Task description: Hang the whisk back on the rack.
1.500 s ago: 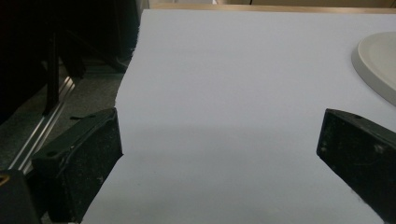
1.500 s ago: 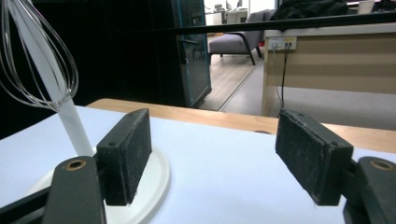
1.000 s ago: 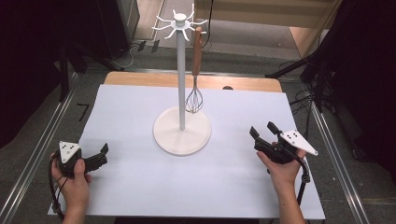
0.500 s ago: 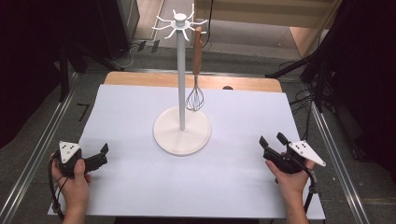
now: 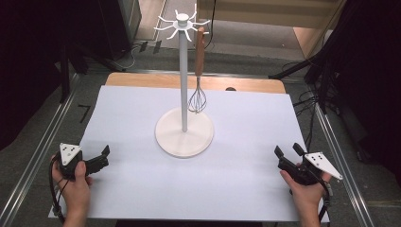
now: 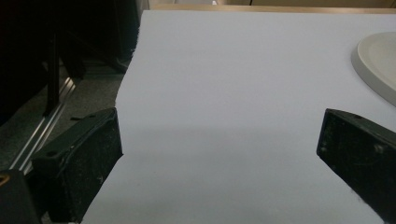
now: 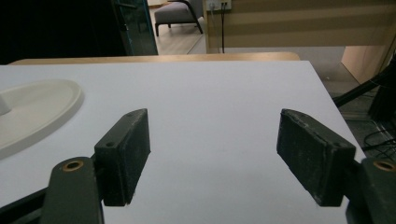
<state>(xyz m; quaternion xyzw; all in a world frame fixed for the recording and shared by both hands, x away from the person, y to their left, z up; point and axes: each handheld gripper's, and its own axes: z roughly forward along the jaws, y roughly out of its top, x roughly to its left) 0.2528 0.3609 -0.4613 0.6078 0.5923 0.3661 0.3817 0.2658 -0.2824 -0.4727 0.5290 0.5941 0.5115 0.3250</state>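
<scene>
A white hook stand (image 5: 184, 133) rises from a round base at the middle of the table. A whisk (image 5: 197, 98) with a wooden handle hangs from one of its top hooks. My left gripper (image 5: 102, 158) rests at the near left of the white table cover, open and holding nothing. In the left gripper view its jaws (image 6: 219, 140) stand wide apart over bare cover, with the stand's base (image 6: 379, 63) at the right edge. My right gripper (image 5: 287, 150) sits at the near right, open and empty. Its own view (image 7: 215, 144) shows the base (image 7: 37, 109) at the left.
The white cover (image 5: 246, 142) spreads over a wooden table whose far edge (image 5: 246, 84) shows behind the stand. Metal rails (image 5: 38, 156) run along both sides on the floor. Cables (image 5: 312, 101) lie on the floor at the right. A chair (image 7: 175, 11) stands far back.
My right gripper has drawn back toward the near right edge of the table, still open. The left gripper, the stand and the whisk have not moved.
</scene>
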